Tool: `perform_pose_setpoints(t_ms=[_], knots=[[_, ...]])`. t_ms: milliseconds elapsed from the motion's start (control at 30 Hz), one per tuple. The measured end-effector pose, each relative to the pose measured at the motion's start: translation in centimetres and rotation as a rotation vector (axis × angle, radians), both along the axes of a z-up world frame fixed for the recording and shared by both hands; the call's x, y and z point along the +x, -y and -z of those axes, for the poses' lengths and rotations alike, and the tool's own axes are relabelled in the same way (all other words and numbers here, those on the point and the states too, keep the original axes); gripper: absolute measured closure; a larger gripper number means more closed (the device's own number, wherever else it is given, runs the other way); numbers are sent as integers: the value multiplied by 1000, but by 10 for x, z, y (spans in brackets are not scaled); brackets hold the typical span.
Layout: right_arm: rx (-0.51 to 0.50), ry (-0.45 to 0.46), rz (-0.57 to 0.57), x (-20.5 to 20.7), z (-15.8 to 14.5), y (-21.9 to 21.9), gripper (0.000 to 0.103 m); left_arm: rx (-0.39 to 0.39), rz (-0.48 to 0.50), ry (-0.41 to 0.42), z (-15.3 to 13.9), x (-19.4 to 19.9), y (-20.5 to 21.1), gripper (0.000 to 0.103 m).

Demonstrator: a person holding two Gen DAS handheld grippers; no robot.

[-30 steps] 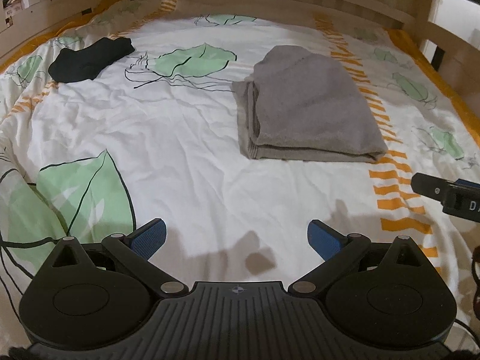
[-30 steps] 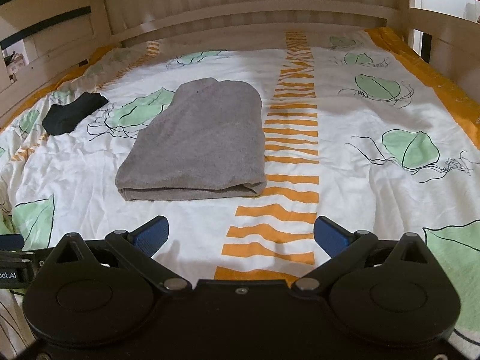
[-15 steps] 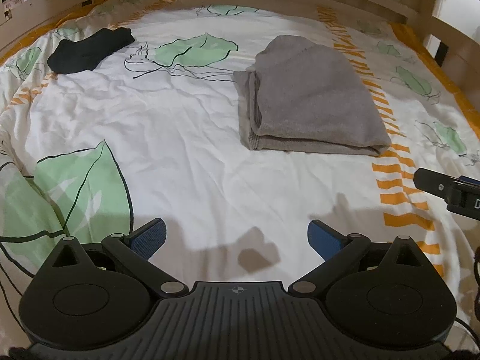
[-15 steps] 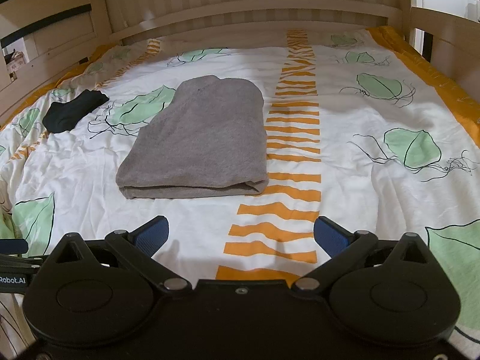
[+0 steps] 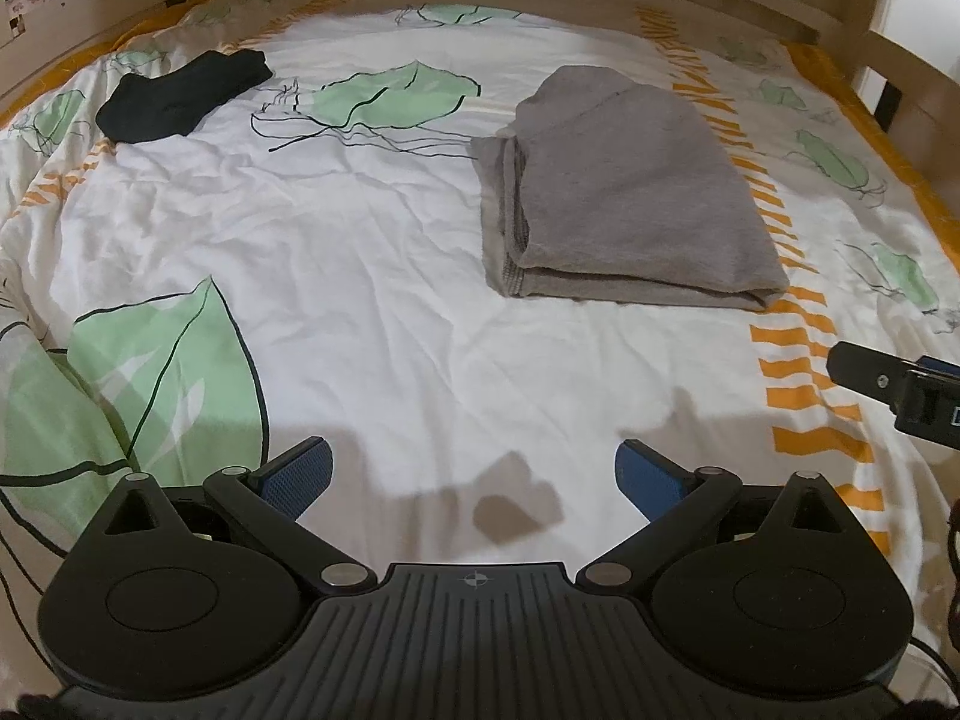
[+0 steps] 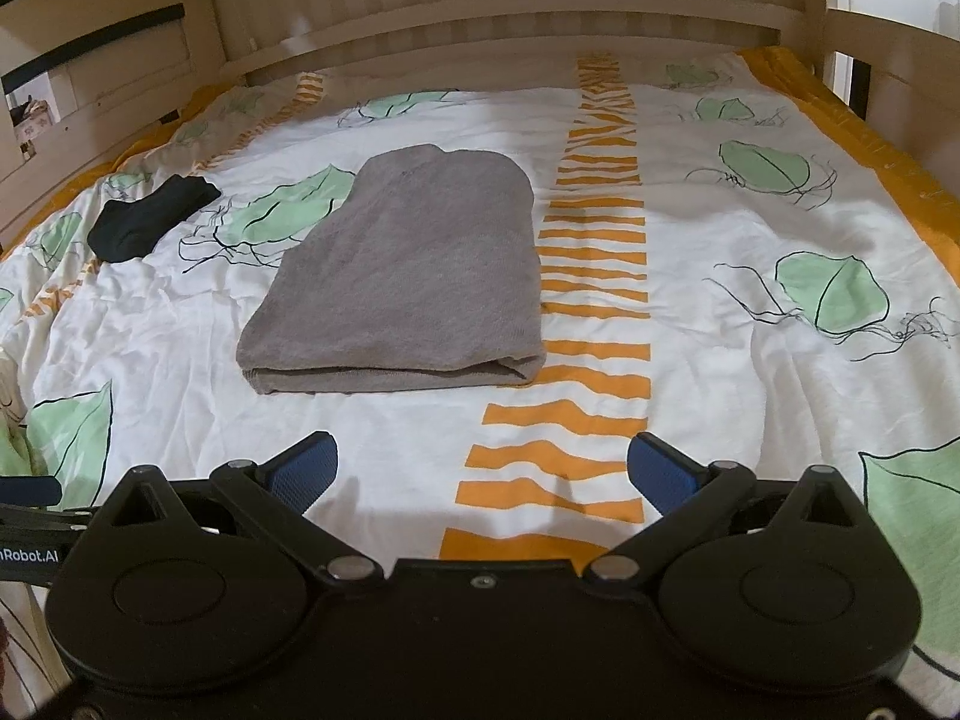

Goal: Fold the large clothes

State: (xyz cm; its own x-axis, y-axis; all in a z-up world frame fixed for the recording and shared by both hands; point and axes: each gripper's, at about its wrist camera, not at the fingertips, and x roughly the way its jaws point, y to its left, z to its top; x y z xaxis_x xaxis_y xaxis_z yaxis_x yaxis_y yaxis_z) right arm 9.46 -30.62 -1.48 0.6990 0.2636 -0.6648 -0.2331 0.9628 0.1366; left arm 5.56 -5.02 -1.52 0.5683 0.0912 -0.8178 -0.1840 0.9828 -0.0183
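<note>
Fingers of the left gripper (image 5: 474, 471) and of the right gripper (image 6: 483, 468) stand spread wide, empty, hovering above the bed (image 6: 750, 372). Folded grey garment (image 6: 402, 276) lies flat on the leaf-patterned bedcover, well ahead of both pairs of fingers and touching neither; its right edge meets the orange striped band (image 6: 591, 276). Small black item (image 6: 150, 217), perhaps a folded sock, lies apart at far left, near the wooden bed frame (image 6: 510, 12).
</note>
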Motion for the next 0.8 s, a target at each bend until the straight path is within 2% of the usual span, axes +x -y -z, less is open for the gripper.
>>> perform_pose_setpoints(t_ms=[800], knots=[[15,-32,-12,3,4,1,1,-9,10,-21,8,5,0,1]])
